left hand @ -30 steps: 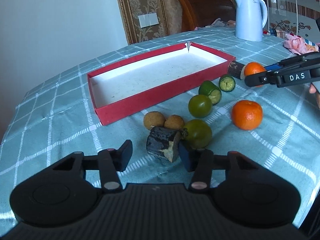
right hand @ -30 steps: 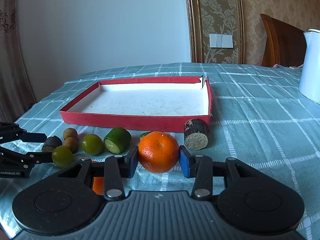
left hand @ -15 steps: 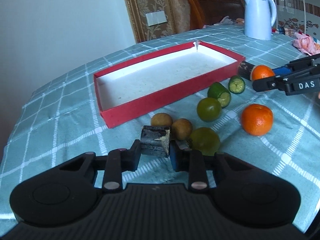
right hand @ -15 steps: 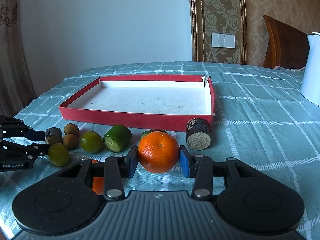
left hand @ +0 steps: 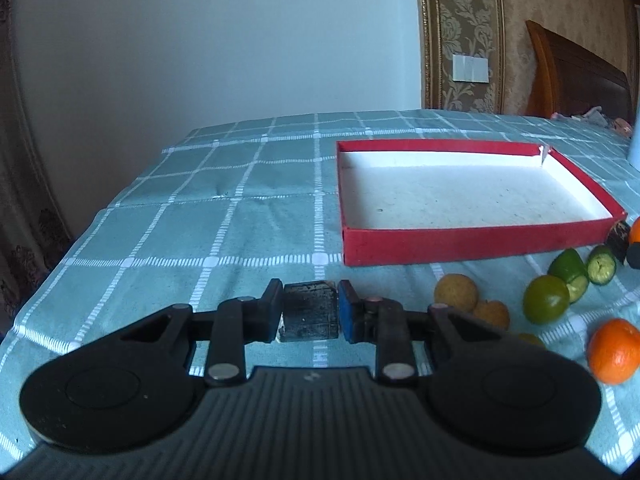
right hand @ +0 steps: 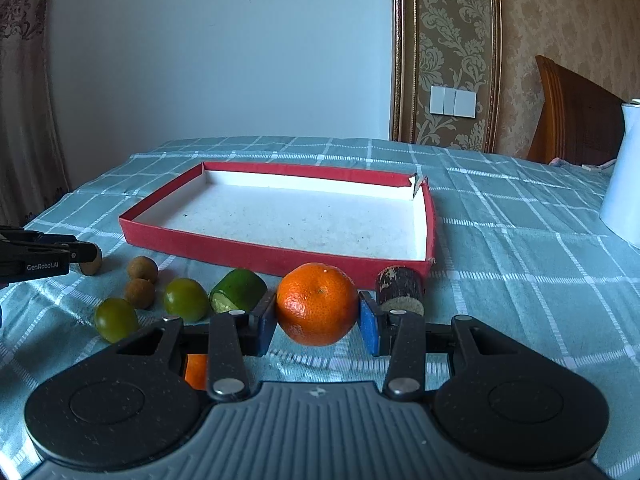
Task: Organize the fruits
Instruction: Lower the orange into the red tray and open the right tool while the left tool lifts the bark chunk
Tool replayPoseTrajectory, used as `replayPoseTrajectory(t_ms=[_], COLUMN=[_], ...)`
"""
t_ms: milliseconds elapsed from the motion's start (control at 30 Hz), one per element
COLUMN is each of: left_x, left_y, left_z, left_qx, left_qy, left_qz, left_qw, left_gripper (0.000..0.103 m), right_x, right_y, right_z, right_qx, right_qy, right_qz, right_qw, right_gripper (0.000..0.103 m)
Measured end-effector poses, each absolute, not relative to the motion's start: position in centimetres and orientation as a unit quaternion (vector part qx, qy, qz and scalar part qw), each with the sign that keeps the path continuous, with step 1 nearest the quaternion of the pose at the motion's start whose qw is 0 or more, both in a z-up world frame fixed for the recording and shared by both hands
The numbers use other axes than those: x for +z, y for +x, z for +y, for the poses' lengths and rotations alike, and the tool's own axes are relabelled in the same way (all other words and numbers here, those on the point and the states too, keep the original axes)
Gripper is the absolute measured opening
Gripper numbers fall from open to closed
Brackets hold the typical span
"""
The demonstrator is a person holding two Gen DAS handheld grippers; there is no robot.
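Note:
My left gripper [left hand: 310,310] is shut on a dark cut sugarcane piece [left hand: 310,316], held above the cloth left of the red tray [left hand: 472,240]. My right gripper [right hand: 318,314] is shut on an orange [right hand: 318,304], just in front of the red tray [right hand: 248,250]. Loose on the cloth are two brown longans [left hand: 456,292], a green citrus [left hand: 546,298], cut green pieces [left hand: 570,268] and a second orange [left hand: 614,350]. The left gripper shows in the right wrist view [right hand: 86,258] at the far left.
A second sugarcane piece [right hand: 400,288] lies by the tray's near right corner. A white kettle [right hand: 624,176] stands at the right. A wooden chair [right hand: 576,120] is behind the table. The table's left edge [left hand: 52,264] is near my left gripper.
My left gripper shut on the sugarcane piece, lifted it and swung left, away from the fruits. My right gripper kept hold of the orange and rose a little.

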State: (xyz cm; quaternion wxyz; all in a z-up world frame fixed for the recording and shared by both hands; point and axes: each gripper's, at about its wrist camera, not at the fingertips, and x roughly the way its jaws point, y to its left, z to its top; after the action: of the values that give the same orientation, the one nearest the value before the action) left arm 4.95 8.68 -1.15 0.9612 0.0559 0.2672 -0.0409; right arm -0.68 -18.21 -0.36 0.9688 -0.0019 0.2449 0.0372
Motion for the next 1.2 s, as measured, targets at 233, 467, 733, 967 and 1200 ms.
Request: replayPoseTrajectory(t_ms=[233, 467, 733, 967, 1200], left_x=[-1.3, -1.5, -1.7, -1.7, -1.8], left_y=[5.0, 4.8, 4.7, 4.9, 5.1], left_z=[8.8, 9.1, 10.0, 10.5, 11.2], left_qx=[-0.02, -0.025, -0.039, -0.05, -0.059], left_qy=[0.017, 0.006, -0.016, -0.033, -0.057], left_qz=[0.258, 0.25, 0.246, 0.249, 0.251], left_qw=[0.966, 0.968, 0.968, 0.967, 0.964], left_gripper=[0.026, 0.026, 0.027, 0.027, 0.028], right_x=[2.1, 0.9, -1.9, -2.1, -1.2], right_y=[4.4, 12.7, 17.2, 17.0, 15.5], right_z=[-18.4, -18.8, -19.2, -18.7, -19.5], right_qx=[0.025, 0.019, 0.021, 0.015, 0.007], right_qy=[-0.033, -0.039, -0.02, -0.03, -0.014], right_qz=[0.221, 0.269, 0.339, 0.336, 0.309], right_qw=[0.974, 0.962, 0.94, 0.941, 0.951], right_gripper=[0.042, 0.042, 0.042, 0.043, 0.069])
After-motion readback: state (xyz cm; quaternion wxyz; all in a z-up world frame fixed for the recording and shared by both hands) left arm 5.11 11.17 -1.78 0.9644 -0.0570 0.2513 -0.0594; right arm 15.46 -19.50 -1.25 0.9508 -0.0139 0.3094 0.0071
